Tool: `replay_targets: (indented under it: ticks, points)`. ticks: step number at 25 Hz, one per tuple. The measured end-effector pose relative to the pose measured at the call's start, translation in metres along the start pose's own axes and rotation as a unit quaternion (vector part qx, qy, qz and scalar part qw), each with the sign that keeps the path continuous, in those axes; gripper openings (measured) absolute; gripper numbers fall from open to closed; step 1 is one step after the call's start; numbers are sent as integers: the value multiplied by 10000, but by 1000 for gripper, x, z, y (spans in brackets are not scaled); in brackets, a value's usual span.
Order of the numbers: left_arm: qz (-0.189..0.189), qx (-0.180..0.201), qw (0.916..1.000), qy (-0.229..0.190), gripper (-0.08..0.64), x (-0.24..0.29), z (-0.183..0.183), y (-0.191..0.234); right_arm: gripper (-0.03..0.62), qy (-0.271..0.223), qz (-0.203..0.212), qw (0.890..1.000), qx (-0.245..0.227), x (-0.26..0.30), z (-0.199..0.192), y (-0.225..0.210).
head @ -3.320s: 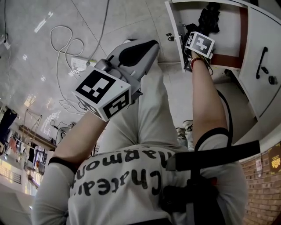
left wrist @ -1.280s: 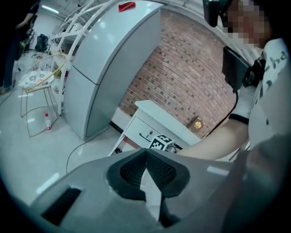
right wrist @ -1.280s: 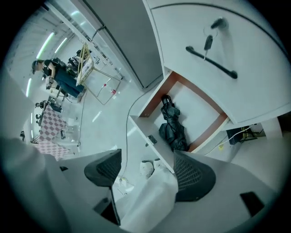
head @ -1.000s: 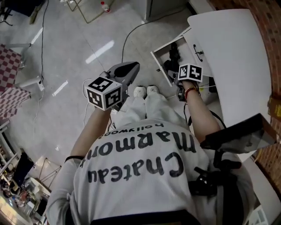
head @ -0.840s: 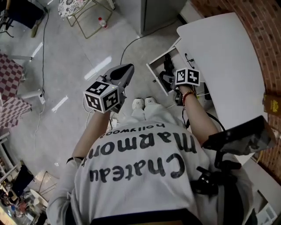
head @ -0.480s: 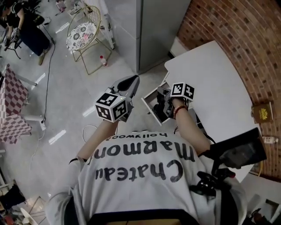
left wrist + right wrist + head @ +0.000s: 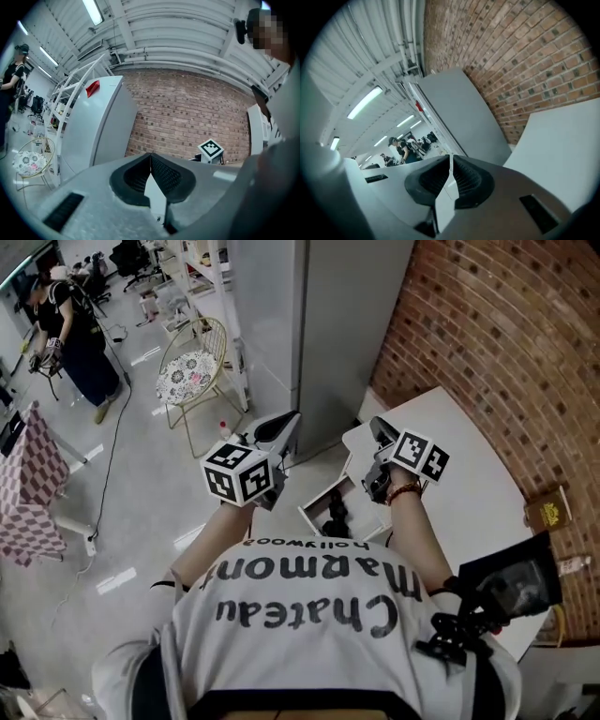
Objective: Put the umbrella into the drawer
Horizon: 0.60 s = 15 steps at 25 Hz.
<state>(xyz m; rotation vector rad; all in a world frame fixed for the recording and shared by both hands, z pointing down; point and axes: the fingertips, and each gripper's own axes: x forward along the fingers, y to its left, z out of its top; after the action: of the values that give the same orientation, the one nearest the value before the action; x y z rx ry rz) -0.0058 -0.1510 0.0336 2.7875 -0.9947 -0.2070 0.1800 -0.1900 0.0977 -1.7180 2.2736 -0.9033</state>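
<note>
The black folded umbrella (image 7: 336,518) lies inside the open white drawer (image 7: 314,503), low down between my two arms in the head view. Both grippers are held high above it, pointing roughly level at the room. My left gripper (image 7: 289,422) (image 7: 150,156) is shut with nothing between its pads. My right gripper (image 7: 375,426) (image 7: 450,158) is closing, its pads meet, and it holds nothing. The right gripper's marker cube (image 7: 210,149) shows in the left gripper view, in front of the brick wall.
A white table (image 7: 469,474) stands on the right over the drawer, against a brick wall (image 7: 506,324). A tall grey cabinet (image 7: 309,315) rises ahead. A wire chair (image 7: 192,371) and a standing person (image 7: 80,334) are at the far left. A brown box (image 7: 548,510) sits on the table.
The person has stood up and the view swung from the floor to the room. Both grippers rose; the right one left the drawer, where the umbrella stays.
</note>
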Motion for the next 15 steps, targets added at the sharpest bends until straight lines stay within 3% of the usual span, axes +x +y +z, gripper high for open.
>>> replay_targets:
  ticks: [2, 5, 10, 15]
  points:
    - [-146, 117, 9998, -110, 17, 7, 17, -13, 28, -400, 234, 9986, -266, -21, 32, 19]
    - [-439, 327, 9982, -232, 16, 16, 34, -36, 21, -856, 308, 9905, -1029, -54, 67, 39]
    - [-622, 292, 9967, -435, 17, 29, 45, -55, 18, -1374, 70, 9704, -1987, -98, 98, 52]
    - [-653, 189, 9959, -599, 17, 45, 47, -67, 17, -1416, -409, 9631, -2251, -125, 102, 32]
